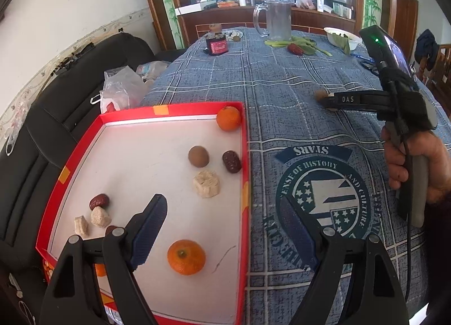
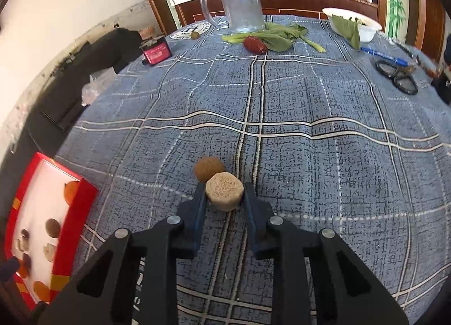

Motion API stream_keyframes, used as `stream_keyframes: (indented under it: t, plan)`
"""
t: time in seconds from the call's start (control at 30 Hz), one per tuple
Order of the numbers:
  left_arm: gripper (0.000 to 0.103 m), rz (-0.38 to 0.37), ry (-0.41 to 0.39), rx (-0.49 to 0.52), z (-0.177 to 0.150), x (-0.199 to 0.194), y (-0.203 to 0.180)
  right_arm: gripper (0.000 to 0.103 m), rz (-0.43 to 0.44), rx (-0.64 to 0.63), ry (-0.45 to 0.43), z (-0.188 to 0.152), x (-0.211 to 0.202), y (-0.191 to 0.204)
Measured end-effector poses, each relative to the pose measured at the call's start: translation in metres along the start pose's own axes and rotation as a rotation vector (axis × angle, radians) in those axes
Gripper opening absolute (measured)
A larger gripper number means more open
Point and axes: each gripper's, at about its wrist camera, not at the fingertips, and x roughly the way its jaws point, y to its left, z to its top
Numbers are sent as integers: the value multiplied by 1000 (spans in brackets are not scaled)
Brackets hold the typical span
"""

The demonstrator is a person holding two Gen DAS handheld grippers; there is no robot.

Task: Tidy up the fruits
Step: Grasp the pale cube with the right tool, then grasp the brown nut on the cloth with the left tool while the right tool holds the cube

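Fruits already gathered lie in the red tray (image 1: 244, 156), left of the beige cake-like round (image 2: 224, 195) on the counter (image 2: 310, 116). Left tool (image 1: 225, 237) hangs spread wide and empty at the tray's right rim. Right tool (image 2: 224, 198) brackets the round, fingers (image 2: 198, 206) beside it; grip uncertain. A brown fruit (image 2: 209, 168) touches its far side, crowding the pickup.

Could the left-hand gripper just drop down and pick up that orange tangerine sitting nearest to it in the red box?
Probably yes. The left gripper hangs open over the red cardboard box, and the round orange tangerine lies alone on the white floor just below its jaws, with no other item crowding it.
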Motion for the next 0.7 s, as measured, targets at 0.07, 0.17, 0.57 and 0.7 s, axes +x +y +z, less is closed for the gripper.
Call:
stream_keyframes:
  t: [0.07, 0.17, 0.57, 0.7]
  plan:
    - [83, -2, -1, 10, 5, 1, -7, 28, 4, 15, 2, 1, -3, -7]
    - [82, -11, -24, 14, 18, 3, -19, 28, 43, 94, -7, 7, -15, -28]
    - [82, -33, -52, 77, 97, 64, -100, 28, -41, 376, -99, 23, -52, -118]
    - [82, -48, -40, 106, 104, 80, -115, 28, -25, 398, -100, 24, -54, -124]
